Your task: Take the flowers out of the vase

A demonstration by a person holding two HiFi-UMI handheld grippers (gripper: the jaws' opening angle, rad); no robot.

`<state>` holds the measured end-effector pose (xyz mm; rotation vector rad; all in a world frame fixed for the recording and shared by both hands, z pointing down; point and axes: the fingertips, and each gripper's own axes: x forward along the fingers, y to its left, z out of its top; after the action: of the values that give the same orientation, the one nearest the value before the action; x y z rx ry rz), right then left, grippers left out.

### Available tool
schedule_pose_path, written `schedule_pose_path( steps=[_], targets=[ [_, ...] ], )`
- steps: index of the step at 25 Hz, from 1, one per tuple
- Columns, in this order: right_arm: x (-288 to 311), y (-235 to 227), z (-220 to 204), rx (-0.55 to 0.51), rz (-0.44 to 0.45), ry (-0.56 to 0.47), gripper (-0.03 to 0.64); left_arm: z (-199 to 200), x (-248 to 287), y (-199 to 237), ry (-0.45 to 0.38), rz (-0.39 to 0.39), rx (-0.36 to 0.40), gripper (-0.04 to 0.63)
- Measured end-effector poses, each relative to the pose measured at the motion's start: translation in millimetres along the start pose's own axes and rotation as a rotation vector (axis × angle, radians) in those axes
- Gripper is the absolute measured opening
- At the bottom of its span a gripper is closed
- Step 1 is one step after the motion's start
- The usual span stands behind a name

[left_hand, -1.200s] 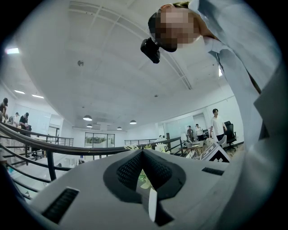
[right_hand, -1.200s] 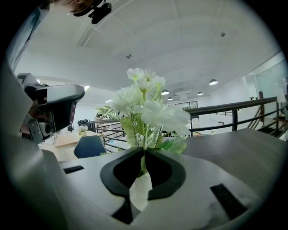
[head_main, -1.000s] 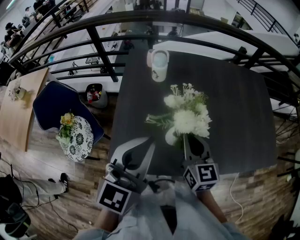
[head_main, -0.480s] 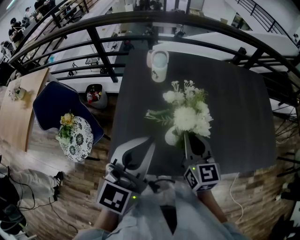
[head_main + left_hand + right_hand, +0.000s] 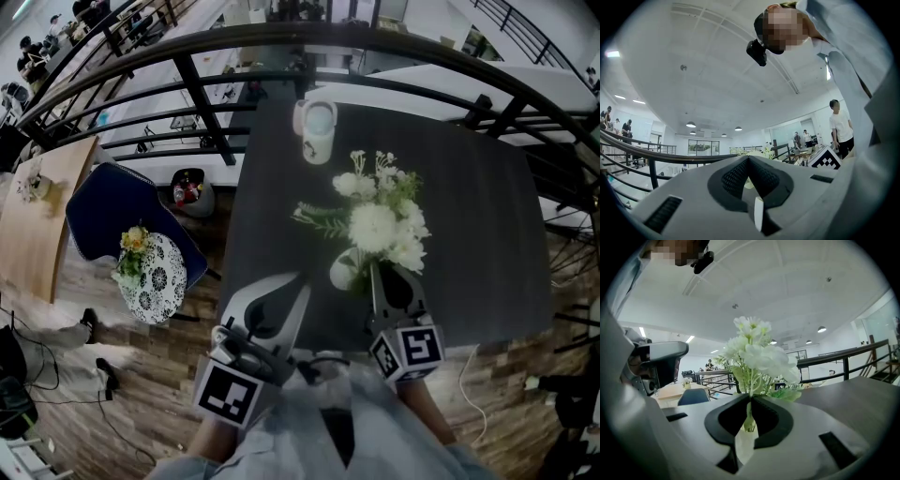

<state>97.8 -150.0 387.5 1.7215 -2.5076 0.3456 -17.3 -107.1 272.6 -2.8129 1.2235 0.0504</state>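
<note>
**A:** Start nearest us. Which gripper has the job?

**B:** The left gripper (image 5: 298, 286) sits at the near edge of the tabletop (image 5: 487, 244). Its jaws are pressed together with nothing between them. To its right, the right gripper (image 5: 377, 272) has its jaws clamped on the stems (image 5: 750, 401), close above the mouth of the vase (image 5: 343, 272).

**A:** So where does the vase lie from those jaws?

**B:** Just to their left and touching the bunch; the stems have not yet left it. The stems' long axis runs from the vase away toward the far side, with the flowers (image 5: 377, 220) leaning past the jaws. I'd judge the pull must follow that line. The empty left gripper is the nearer one for steadying the vase.

**A:** And how do the flowers look?

**B:** White, rounded blooms above green leaves, with one feathery sprig reaching left. The vase is small, pale and rounded. Farther off, a mug (image 5: 317, 129) stands well apart near the railing (image 5: 202, 98).
</note>
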Motion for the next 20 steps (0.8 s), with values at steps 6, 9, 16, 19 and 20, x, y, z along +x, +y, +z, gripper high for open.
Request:
schedule_pose_path(
  steps=[6,9,16,19,20],
  targets=[
    [-1,1,8,-0.003,0.007,-0.010,0.025,2,1,0,-0.001,-0.001,0.005,-0.002],
    [-2,1,10,-0.006,0.010,-0.015,0.025,1,1,-2,-0.002,0.000,0.005,-0.002],
    [-3,4,19,-0.018,0.019,-0.034,0.026,2,2,-2,-0.006,-0.003,0.002,-0.002],
    [-4,5,21,-0.025,0.022,-0.041,0.025,2,3,-3,-0.007,-0.005,0.005,-0.002],
    [-5,5,23,-0.026,0.023,-0.045,0.025,2,3,-4,-0.007,-0.006,0.007,-0.002]
  ],
)
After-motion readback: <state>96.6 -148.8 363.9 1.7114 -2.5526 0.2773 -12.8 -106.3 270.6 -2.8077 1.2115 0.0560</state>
